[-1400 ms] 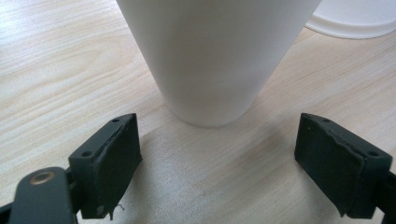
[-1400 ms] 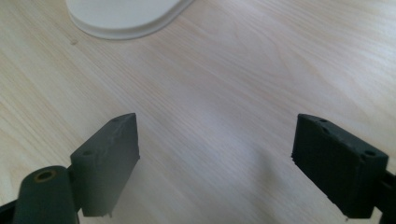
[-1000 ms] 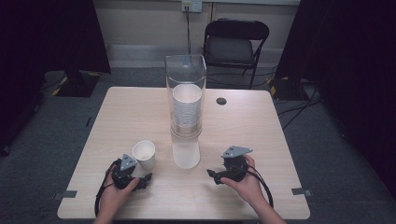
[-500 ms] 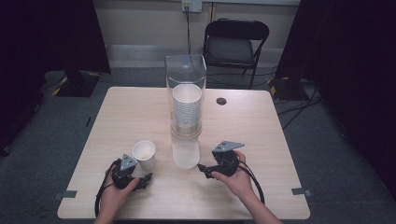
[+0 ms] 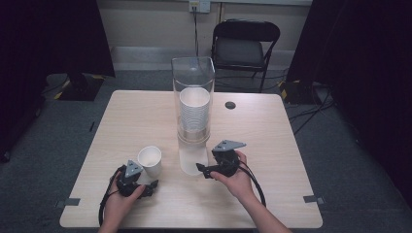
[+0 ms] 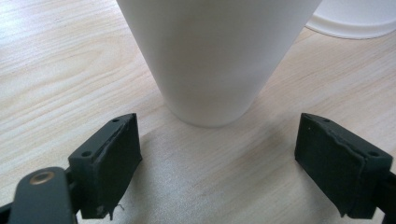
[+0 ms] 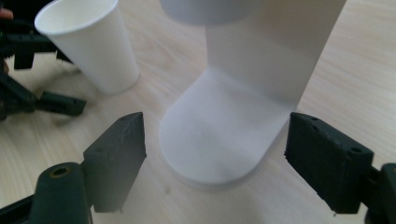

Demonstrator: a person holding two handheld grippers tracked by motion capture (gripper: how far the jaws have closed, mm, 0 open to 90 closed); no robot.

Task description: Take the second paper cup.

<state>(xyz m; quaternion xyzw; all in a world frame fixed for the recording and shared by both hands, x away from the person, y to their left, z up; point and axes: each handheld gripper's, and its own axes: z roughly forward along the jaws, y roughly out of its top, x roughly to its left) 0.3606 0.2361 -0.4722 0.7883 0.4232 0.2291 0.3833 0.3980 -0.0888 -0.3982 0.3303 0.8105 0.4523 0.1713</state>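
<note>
The right gripper (image 5: 203, 169) is low at the foot of the tall clear cup dispenser (image 5: 193, 97); its jaws have just been closing a bit, but they stand apart with nothing pinched; in the right gripper view the white base (image 7: 219, 140) of the dispenser sits between them, not touched. A stack of paper cups (image 5: 194, 109) hangs inside the tube. It looks like the next cup has to be pulled out from the bottom; to do that well, I think the jaws should go up a little to the lowest cup's rim, squeeze softly so the cup does not crush, then pull straight down.

The left gripper (image 5: 150, 185) rests on the wooden table (image 5: 272, 136) just beside a single white paper cup (image 5: 149, 160); its jaws are wide apart and the cup (image 6: 215, 56) stands upright just ahead of them, not held.

I can read no words or brand on the cups or the dispenser.
</note>
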